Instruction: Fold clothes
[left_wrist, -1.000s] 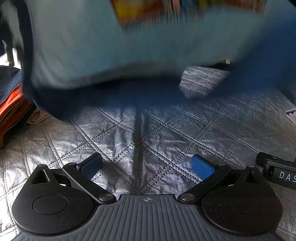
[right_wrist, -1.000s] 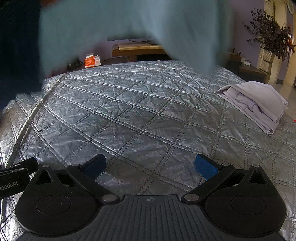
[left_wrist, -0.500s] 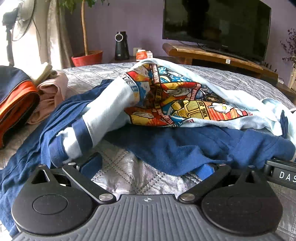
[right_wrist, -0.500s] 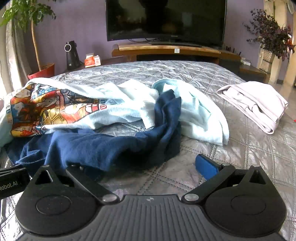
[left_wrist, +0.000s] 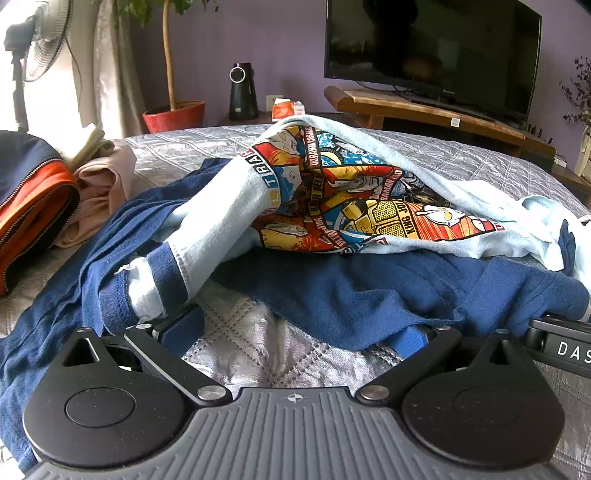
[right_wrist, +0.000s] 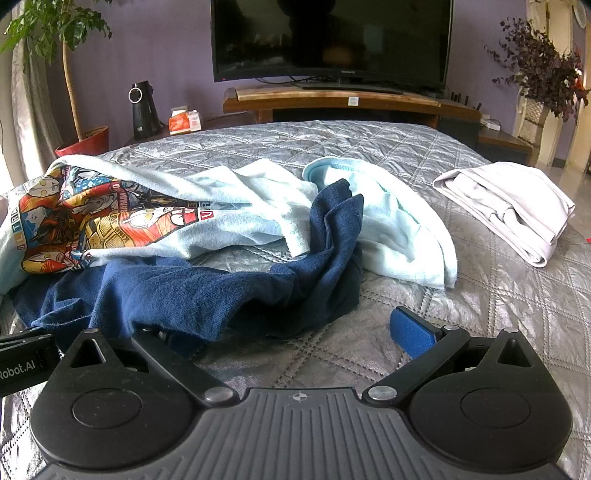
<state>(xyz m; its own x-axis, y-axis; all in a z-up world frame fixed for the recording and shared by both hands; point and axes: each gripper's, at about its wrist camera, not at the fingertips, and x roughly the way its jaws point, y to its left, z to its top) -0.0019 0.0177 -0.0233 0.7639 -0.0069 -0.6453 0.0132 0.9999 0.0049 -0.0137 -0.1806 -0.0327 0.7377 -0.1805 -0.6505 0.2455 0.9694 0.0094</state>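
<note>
A crumpled shirt (left_wrist: 229, 214), pale blue with navy sleeves and a bright comic print, is seen lying in a heap on the bed (left_wrist: 236, 332), which is covered by a silver quilted spread. In the left wrist view the print (left_wrist: 351, 199) is found at 12 o'clock, a cuffed pale sleeve is draped down towards 10 o'clock, and navy cloth is spread from 9 to 3 o'clock.

The left tongs (left_wrist: 295, 334) are held wide apart, low over the spread. Nothing is clamped between them. The left pad (left_wrist: 183, 330) is seen just beside the navy cuff, and the right pad (left_wrist: 412, 339) is partly covered by the navy hem; whether cloth is touched cannot be told.

In the right wrist view the shirt (right_wrist: 207, 236) is found from 9 to 1 o'clock, with the navy part (right_wrist: 207, 291) nearest. The right tongs (right_wrist: 295, 338) are likewise spread apart and hold nothing. Their right pad (right_wrist: 413, 334) is seen clear of the cloth over bare spread, while the left one is hidden under the navy fold.

A folded pale grey garment (right_wrist: 513, 206) is laid on the bed at 2 o'clock, well apart from the shirt. In the left wrist view a navy and orange jacket (left_wrist: 29, 199) and a pink garment (left_wrist: 99, 184) are piled at 9 o'clock. Beyond the bed a television (right_wrist: 332, 37) is stood on a wooden stand (right_wrist: 332, 99) at 12 o'clock, and a potted plant (right_wrist: 81, 142) at 10 o'clock.
</note>
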